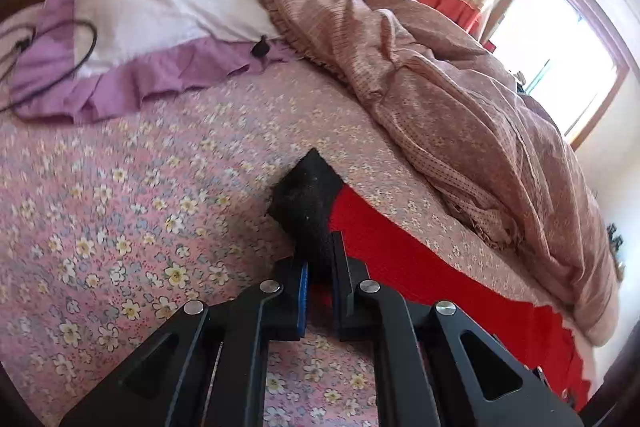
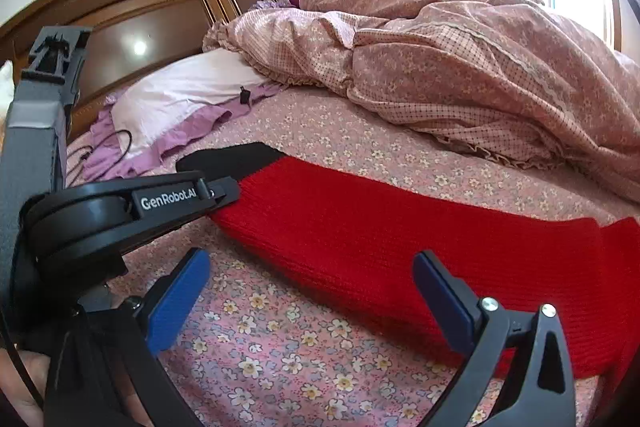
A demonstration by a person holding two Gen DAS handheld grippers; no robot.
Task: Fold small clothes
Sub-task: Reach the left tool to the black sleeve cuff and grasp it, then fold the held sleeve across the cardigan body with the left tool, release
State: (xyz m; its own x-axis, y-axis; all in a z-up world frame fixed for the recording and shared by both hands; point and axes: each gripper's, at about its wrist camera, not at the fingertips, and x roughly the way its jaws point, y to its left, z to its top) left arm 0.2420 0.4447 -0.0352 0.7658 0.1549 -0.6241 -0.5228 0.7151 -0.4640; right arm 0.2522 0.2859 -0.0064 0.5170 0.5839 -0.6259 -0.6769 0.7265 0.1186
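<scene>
Red sweater [image 2: 420, 247]: left gripper [image 1: 318, 267] pinches its black cuff [image 1: 306, 203]; right gripper [image 2: 312, 291] spread wide above.

A rumpled pink quilt [image 2: 460, 67] and lilac-frilled pillow [image 2: 188, 95] lie on the floral bedsheet [image 2: 280, 327].

A red knit garment [image 2: 420, 247] with a black ribbed cuff [image 2: 236, 157] lies stretched across the floral bedsheet [image 2: 280, 339], its long red sleeve flat and running toward the bed's near right edge. The black cuff end [image 1: 304, 203] is lifted and bunched, pointing toward the pillow end of the bed.
</scene>
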